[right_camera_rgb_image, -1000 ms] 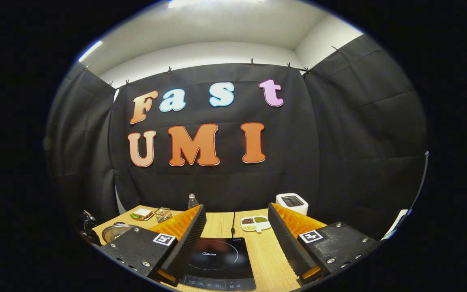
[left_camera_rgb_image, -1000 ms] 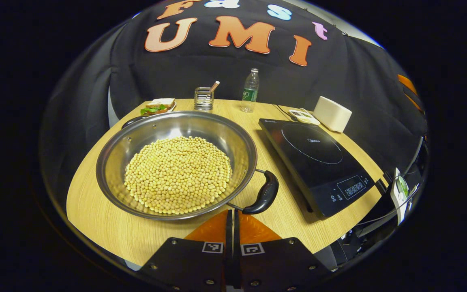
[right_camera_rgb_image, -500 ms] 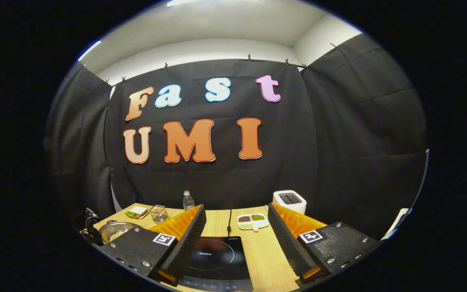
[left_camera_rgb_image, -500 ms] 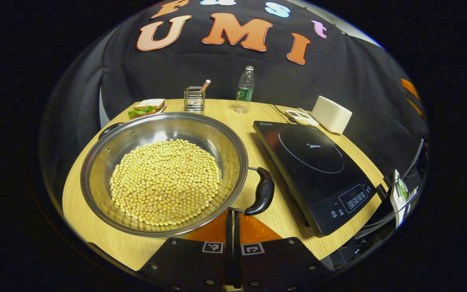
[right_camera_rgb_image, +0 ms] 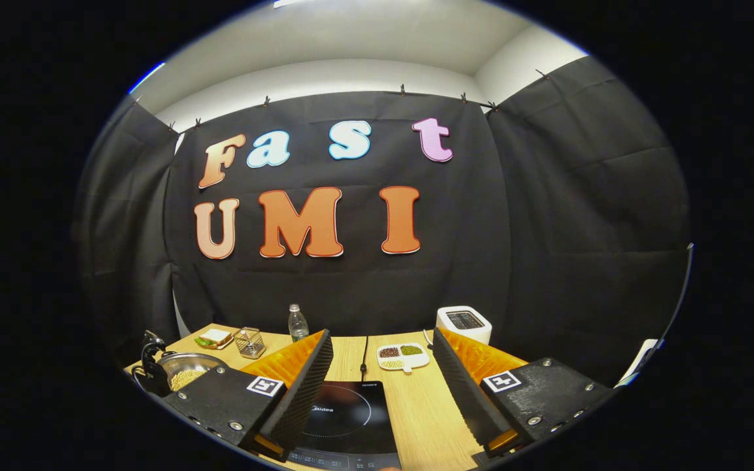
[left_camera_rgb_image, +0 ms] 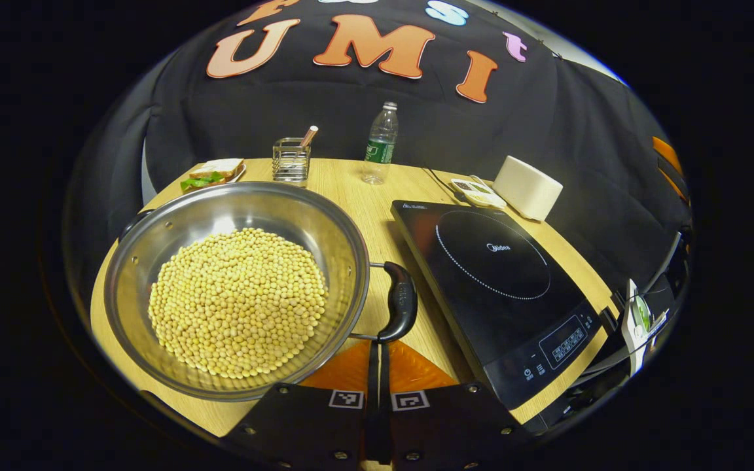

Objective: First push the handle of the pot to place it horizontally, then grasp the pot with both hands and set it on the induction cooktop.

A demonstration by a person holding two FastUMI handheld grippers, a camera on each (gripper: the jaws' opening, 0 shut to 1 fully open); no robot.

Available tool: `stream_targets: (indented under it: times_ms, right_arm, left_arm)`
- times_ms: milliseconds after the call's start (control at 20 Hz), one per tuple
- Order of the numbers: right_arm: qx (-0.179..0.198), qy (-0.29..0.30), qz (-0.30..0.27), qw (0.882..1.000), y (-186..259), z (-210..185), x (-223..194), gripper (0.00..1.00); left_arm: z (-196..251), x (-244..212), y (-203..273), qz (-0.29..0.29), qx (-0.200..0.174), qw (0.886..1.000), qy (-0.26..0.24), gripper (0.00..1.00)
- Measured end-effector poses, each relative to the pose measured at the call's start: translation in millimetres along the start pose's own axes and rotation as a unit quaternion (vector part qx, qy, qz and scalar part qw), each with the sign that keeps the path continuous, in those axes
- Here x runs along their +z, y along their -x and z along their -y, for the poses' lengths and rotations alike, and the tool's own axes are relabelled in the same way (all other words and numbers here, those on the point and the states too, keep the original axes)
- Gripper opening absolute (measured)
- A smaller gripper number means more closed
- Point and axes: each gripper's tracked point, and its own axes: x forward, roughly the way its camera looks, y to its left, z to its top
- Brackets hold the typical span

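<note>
Left gripper view showed the left gripper (left_camera_rgb_image: 377,356) pinched closed, perhaps touching the handle (left_camera_rgb_image: 400,302) of the bean-filled pot (left_camera_rgb_image: 344,242); the right gripper (right_camera_rgb_image: 382,383) gaped wide.

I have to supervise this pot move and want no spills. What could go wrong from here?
The pot is heaped with loose beans; a jerky push on the handle by the shut left hand-held gripper could tip some out. The induction cooktop lies right beside that handle, so the swing may knock it. The right hand-held gripper hangs open, above the cooktop and away from the pot.
</note>
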Motion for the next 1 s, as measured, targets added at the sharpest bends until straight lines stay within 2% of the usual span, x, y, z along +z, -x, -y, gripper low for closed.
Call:
stream_targets:
  times_ms: [1000]
  right_arm:
    - [-0.024,-0.009,-0.006,1.000,-10,21,-9,0.95]
  left_arm:
    - [0,26,-42,0.000,0.029,1.000,-0.010,0.01]
